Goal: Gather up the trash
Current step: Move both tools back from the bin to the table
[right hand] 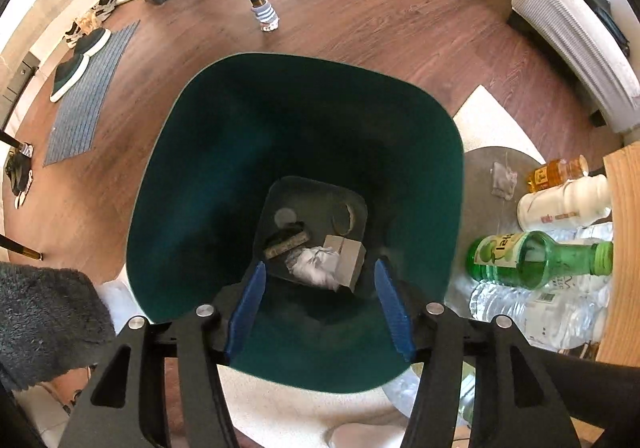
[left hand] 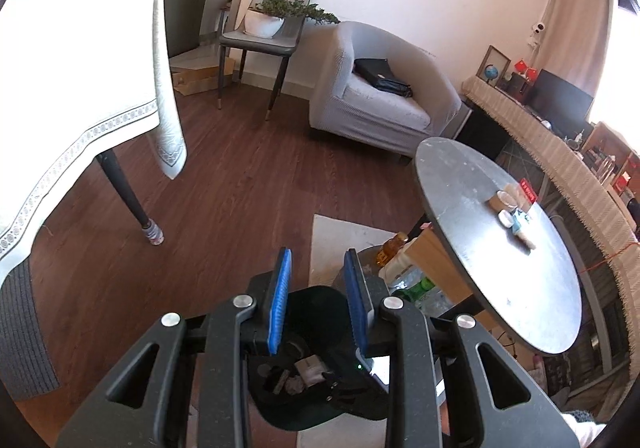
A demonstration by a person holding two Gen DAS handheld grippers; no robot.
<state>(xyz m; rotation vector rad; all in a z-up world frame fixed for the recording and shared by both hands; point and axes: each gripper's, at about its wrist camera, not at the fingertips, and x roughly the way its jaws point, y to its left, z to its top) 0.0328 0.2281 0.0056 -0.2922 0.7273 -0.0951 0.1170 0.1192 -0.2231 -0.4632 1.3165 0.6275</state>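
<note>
A dark green trash bin (right hand: 192, 184) stands on the floor right below my right gripper (right hand: 318, 270), which is open and empty over its mouth. At the bin's bottom lie a crumpled white tissue (right hand: 316, 268), a small grey box (right hand: 350, 258) and a dark wrapper (right hand: 286, 238). My left gripper (left hand: 318, 260) is open and empty, above the same bin (left hand: 320, 304). A round grey table (left hand: 460, 176) to the right carries small cups and scraps (left hand: 514, 214).
Bottles lie beside the bin: a green one (right hand: 536, 256), a white one (right hand: 564, 202), an amber one (right hand: 556, 170) and clear ones (right hand: 540, 312). A crumpled scrap (right hand: 503, 178) lies on a low stool. A cloth-covered table (left hand: 80, 68), an armchair (left hand: 380, 88) and a chair with a plant (left hand: 264, 28) stand around.
</note>
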